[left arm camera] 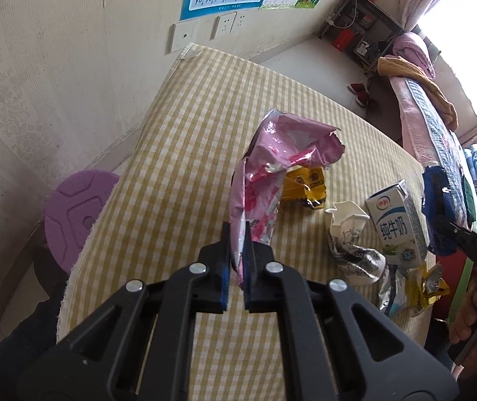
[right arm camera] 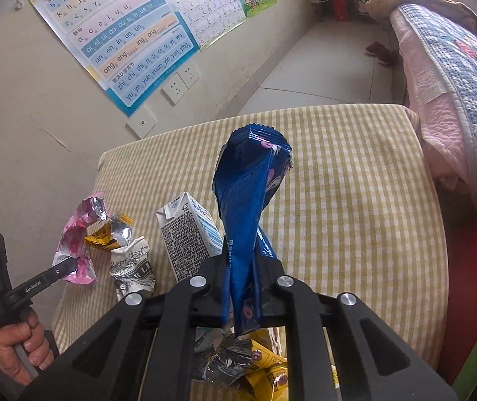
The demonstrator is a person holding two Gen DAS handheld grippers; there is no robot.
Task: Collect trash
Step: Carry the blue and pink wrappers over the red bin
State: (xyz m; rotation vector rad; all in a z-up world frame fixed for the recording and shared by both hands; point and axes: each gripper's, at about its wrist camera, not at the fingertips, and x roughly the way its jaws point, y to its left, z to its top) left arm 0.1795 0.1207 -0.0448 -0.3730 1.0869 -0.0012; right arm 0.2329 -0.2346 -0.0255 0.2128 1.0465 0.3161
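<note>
Closest to my left camera, the left gripper (left arm camera: pixel 236 250) has its blue-padded fingers (left arm camera: pixel 224 257) pinching the lower edge of a crumpled pink foil wrapper (left arm camera: pixel 265 167), which rises from the jaws toward the middle of the frame. On my right camera, the right gripper (right arm camera: pixel 242 280) is clamped on a blue snack wrapper (right arm camera: pixel 248 200) that stands up tall at frame centre. Both wrappers hang over a table covered in yellow checked cloth (left arm camera: pixel 178 127). More trash lies on it: right of the pink wrapper in the left view I see a yellow packet (left arm camera: pixel 305 187), a crushed paper cup (left arm camera: pixel 349 237) and a white milk carton (left arm camera: pixel 395 220) standing upright, with silver and yellow foil scraps (left arm camera: pixel 409 287) toward the lower right. At the lower left of the right view, a hand (right arm camera: pixel 21 347) grips the other tool's handle. Behind, an alphabet poster (right arm camera: pixel 118 33) hangs on the wall at upper left.
</note>
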